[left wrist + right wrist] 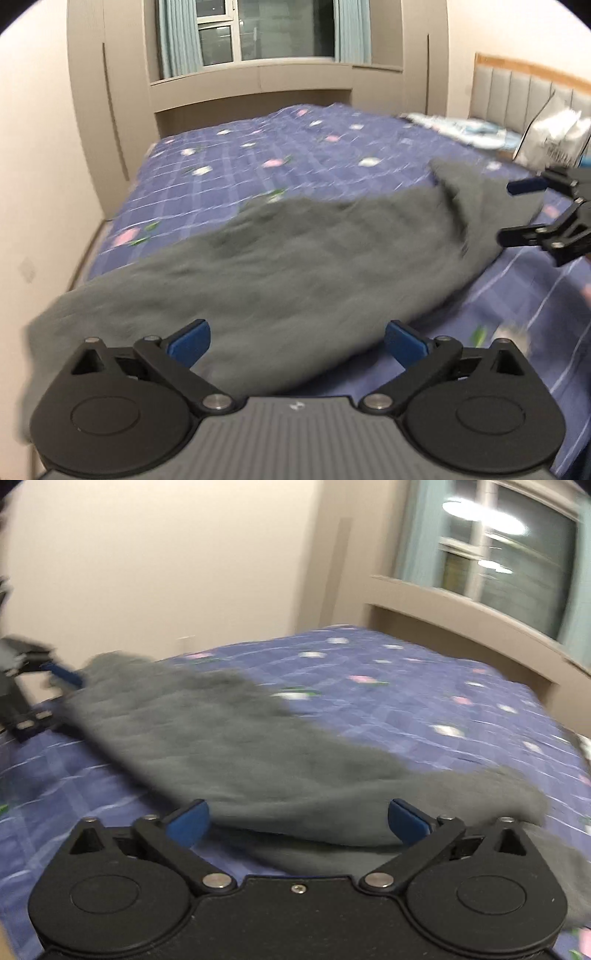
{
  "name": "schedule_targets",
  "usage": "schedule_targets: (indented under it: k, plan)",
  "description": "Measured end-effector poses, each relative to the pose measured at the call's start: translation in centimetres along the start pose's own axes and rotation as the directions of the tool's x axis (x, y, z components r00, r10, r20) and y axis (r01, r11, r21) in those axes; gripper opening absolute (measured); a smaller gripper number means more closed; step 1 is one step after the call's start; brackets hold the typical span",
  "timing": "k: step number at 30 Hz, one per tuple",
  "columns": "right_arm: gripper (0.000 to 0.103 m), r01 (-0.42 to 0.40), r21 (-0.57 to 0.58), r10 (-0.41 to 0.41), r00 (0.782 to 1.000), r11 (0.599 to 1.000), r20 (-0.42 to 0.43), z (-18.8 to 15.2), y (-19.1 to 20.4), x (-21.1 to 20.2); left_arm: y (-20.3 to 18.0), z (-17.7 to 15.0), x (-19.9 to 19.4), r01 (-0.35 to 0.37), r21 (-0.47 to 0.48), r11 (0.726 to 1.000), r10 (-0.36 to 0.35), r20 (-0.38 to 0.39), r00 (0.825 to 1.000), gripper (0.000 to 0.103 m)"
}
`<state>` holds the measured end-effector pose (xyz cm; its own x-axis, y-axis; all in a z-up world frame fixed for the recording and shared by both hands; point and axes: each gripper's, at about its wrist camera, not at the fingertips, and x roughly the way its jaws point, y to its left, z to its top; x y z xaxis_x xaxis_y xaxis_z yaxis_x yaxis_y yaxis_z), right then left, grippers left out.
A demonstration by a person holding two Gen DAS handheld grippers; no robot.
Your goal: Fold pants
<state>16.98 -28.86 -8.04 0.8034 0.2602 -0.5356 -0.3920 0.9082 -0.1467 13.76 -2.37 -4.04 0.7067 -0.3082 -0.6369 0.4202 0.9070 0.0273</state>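
The grey pants (295, 266) lie on the bed (236, 162), spanning from one gripper to the other; their long axis runs between the two. The left gripper (297, 341) and the right gripper (297, 821) each stand at one end, jaws spread wide, gripping nothing. Risk, as judged: the cloth is bunched near the right jaws, so closing there may catch several layers and skew the fold.

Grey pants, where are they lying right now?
The grey pants lie spread across the blue floral bedspread, between the open left gripper and open right gripper.
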Motion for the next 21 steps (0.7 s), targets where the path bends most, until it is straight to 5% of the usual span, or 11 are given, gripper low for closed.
schedule_targets:
  k: [6,14,16,18,21]
  plan:
    - [0.103,0.206,0.155,-0.197,0.978,0.966,-0.068,1.2,-8.9,1.5,-4.4,5.0,4.9,0.145,-0.019,0.989,-0.145,0.001,0.989,0.103]
    - [0.103,0.315,0.287,-0.248,0.937,0.904,-0.248,5.6,-18.6,9.0,-8.7,9.5,12.2,0.268,-0.156,0.951,-0.277,-0.042,0.96,0.102]
    - [0.101,0.331,0.292,-0.237,0.92,0.898,-0.314,6.6,-19.7,11.7,-9.1,10.0,13.8,0.311,-0.199,0.929,-0.33,-0.068,0.942,0.089]
    - [0.086,0.367,0.299,-0.244,0.893,0.881,-0.377,7.3,-20.6,14.4,-9.3,10.2,14.6,0.332,-0.22,0.917,-0.357,-0.087,0.93,0.079]
    - [0.083,0.415,0.298,-0.25,0.85,0.86,-0.463,7.7,-21.2,17.3,-9.7,10.2,15.7,0.348,-0.233,0.908,-0.379,-0.105,0.919,0.062]
